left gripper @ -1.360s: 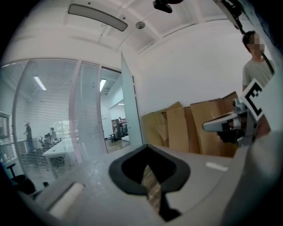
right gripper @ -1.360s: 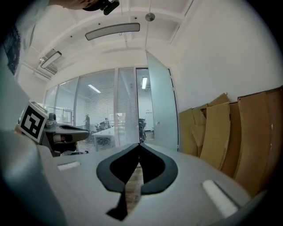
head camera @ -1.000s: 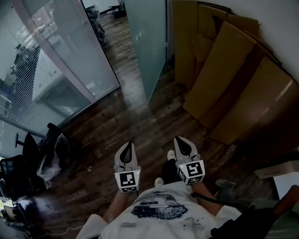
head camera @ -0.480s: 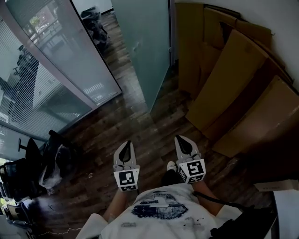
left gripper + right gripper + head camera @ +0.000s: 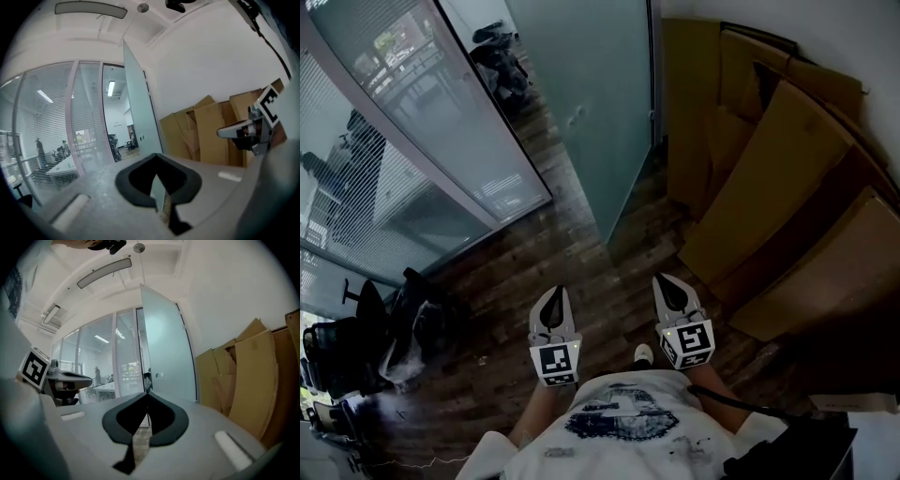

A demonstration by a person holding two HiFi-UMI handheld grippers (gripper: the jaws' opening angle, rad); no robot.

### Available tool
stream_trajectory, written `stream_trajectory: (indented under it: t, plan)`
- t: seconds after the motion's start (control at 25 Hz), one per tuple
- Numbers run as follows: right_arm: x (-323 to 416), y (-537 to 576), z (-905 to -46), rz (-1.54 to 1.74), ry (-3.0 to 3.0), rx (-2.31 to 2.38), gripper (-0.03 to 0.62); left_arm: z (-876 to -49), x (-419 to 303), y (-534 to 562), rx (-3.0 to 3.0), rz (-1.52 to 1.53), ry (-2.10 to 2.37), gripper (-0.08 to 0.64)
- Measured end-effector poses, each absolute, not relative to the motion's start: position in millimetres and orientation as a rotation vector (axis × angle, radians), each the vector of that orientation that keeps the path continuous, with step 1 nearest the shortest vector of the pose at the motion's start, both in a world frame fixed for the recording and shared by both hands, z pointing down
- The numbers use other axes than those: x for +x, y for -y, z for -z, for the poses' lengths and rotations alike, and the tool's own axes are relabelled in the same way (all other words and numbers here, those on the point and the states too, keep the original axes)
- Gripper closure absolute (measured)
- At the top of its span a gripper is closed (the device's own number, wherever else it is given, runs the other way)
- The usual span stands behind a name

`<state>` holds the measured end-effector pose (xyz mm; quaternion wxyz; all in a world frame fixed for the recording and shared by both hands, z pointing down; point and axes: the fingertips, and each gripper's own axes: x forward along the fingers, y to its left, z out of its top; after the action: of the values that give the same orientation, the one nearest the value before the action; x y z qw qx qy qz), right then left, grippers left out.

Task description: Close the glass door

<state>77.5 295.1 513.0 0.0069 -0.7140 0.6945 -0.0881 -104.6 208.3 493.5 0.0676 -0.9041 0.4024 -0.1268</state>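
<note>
Head view shows the glass door (image 5: 591, 103) as a tall, frosted, pale grey-green panel with two small round fittings on its face. It stands open at the far middle, between the glass partition (image 5: 422, 141) on the left and the flattened cardboard sheets (image 5: 787, 187) leaning at the right wall. The left tool (image 5: 552, 298) and right tool (image 5: 668, 286) are side by side near the person's body over the wooden floor (image 5: 581, 253), well apart from the door, each with its jaws pressed together on nothing.

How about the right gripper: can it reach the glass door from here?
Probably not yet. The right gripper is held close to the person's body, and the glass door stands well ahead. Only floor lies between them; the cardboard leans off to the right, so stepping closer should do.
</note>
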Motion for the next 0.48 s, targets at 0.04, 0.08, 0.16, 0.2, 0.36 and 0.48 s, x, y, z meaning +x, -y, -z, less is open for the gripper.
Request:
stream_trajectory:
  t: [0.04, 0.08, 0.16, 0.2, 0.36, 0.48]
  plan:
    - [79.3, -291.7, -513.4, 0.274, -2.181, -2.226, 0.584, -493.9, -103.4, -206.3, -2.719, 0.384, -1.223, 0.558]
    - [80.4, -288.5, -513.4, 0.273, -2.189, -2.219, 0.584, -494.2, -102.6, -204.7, -2.716, 0.386, -1.231, 0.558]
    - [81.6, -283.0, -513.0, 0.275, -2.198, -2.201, 0.584, -494.7, -101.5, -202.0, -2.713, 0.389, -1.244, 0.558]
    - [82.1, -280.3, -513.1, 0.277, -2.201, -2.189, 0.584, -495.1, -100.8, -200.1, -2.714, 0.388, -1.251, 0.558]
    - [82.9, -265.7, -520.5, 0.296, -2.236, -2.159, 0.584, -498.9, -97.6, -187.5, -2.712, 0.385, -1.285, 0.558]
    - [81.2, -255.1, -531.0, 0.325, -2.269, -2.152, 0.584, -507.4, -96.7, -178.9, -2.718, 0.395, -1.303, 0.558]
